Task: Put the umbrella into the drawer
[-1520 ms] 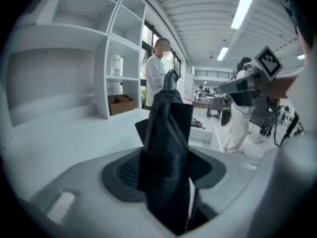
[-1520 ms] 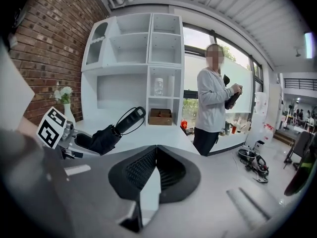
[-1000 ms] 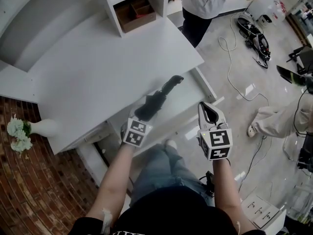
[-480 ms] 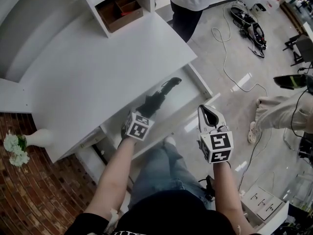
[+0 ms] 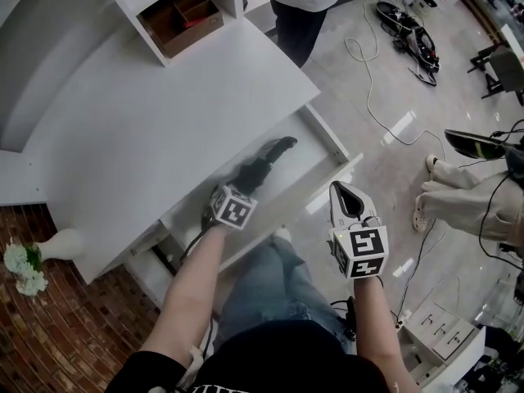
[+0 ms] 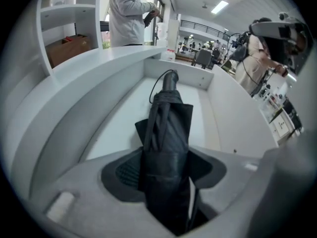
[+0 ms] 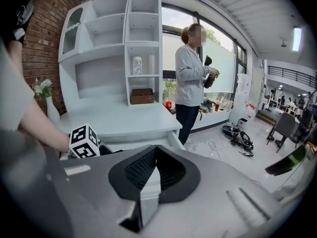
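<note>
A folded black umbrella [image 6: 166,148] is clamped between the jaws of my left gripper [image 5: 242,188], its handle [image 5: 278,146] pointing away from me into the open white drawer [image 5: 327,150] under the desk. In the left gripper view the umbrella's handle [image 6: 170,81] hangs low inside the drawer [image 6: 124,123], above the drawer floor. My right gripper [image 5: 348,203] is shut with nothing in it, held in front of the drawer's right front corner. In the right gripper view its pads [image 7: 148,175] meet, and the left gripper's marker cube [image 7: 84,142] shows at the left.
A white desk [image 5: 155,113] with shelves and a brown box [image 5: 182,19] stands behind the drawer. A vase of white flowers [image 5: 29,260] sits at the desk's left end. A person [image 5: 299,6] stands beyond the desk; another sits at the right [image 5: 471,199]. Cables [image 5: 385,72] lie on the floor.
My left gripper has sunk with the umbrella from above the desk edge down into the drawer. The right gripper has drifted slightly lower.
</note>
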A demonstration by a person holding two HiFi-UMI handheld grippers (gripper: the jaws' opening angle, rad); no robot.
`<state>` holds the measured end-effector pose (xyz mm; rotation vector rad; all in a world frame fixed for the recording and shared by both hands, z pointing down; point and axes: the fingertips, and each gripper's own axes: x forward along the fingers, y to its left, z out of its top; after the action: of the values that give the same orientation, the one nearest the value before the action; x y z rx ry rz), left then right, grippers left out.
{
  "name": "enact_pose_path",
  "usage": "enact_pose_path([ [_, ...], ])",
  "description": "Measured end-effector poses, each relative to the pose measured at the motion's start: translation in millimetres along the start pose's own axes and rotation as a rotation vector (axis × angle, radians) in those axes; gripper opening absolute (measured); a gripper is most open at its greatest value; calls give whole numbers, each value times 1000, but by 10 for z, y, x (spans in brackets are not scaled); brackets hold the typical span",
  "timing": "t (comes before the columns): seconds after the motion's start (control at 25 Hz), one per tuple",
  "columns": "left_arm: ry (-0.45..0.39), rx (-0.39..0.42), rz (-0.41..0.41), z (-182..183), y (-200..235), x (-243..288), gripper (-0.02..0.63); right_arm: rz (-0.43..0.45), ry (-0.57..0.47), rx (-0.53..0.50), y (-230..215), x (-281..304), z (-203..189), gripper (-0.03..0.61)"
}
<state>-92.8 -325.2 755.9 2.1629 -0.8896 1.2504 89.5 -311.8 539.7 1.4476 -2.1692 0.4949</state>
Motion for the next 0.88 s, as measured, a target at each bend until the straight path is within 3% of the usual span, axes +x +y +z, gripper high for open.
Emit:
enact_pose_path([
  [0.24,56,62,-16,-47,-38,123,242,-15,11,8,-28,-19,-41,3],
  [0.48,109,67,-60,-75,-84,156,258,-13,16,17,0,-44,-50,4],
  [0.88,119,144,8,-84,-141,38,308,-8,-25,3,-29,-137,53,3],
])
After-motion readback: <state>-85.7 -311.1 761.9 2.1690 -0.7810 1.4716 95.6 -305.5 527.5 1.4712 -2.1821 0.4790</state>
